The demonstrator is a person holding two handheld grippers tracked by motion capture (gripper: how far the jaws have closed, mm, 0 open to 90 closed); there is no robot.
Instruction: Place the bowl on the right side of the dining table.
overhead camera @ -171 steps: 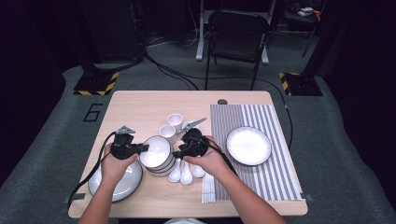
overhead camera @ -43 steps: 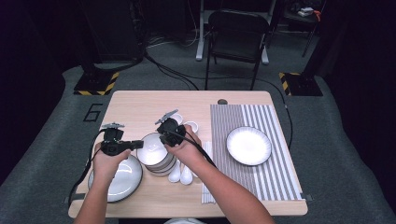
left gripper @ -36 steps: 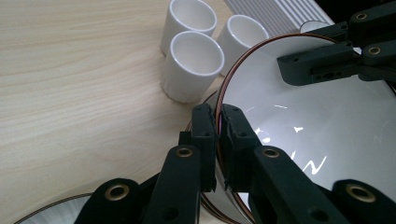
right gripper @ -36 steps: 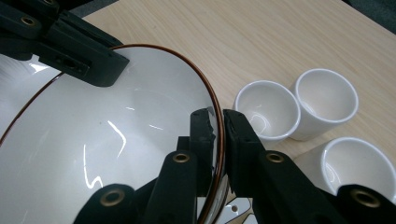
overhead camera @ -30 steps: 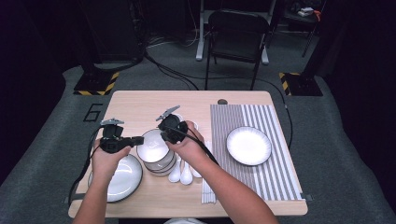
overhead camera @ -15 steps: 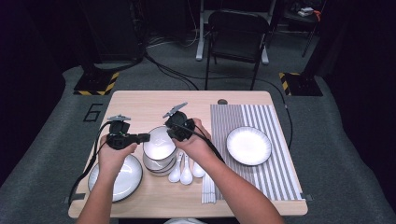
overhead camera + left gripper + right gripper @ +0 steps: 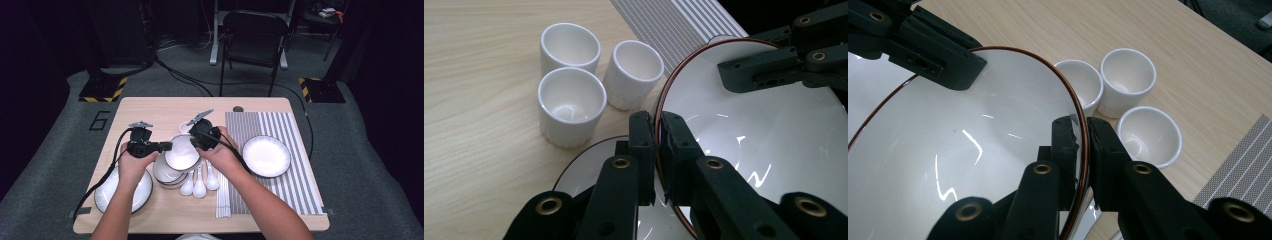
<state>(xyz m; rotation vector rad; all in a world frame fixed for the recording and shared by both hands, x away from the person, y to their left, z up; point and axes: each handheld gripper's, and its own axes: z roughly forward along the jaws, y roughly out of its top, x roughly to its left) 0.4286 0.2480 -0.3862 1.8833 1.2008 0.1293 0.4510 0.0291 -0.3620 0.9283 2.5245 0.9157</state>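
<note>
A white bowl (image 7: 182,153) with a thin brown rim hangs tilted above a stack of like bowls (image 7: 165,175). My left gripper (image 7: 168,146) is shut on its left rim and my right gripper (image 7: 194,144) is shut on its right rim. In the left gripper view the jaws (image 7: 656,150) pinch the bowl (image 7: 764,140) at its edge, with the other gripper (image 7: 784,65) across it. In the right gripper view the right gripper (image 7: 1082,150) clamps the bowl (image 7: 973,165) rim likewise, opposite the left gripper (image 7: 923,45).
Three small white cups (image 7: 570,105) stand on the wood beyond the bowl. White spoons (image 7: 200,184) lie right of the stack. One plate (image 7: 107,197) sits at the front left, another plate (image 7: 266,156) on the striped mat (image 7: 295,190). Chopsticks (image 7: 223,197) lie at the mat's left edge.
Both hands have shifted to the right together, carrying the bowl between them over the stack.
</note>
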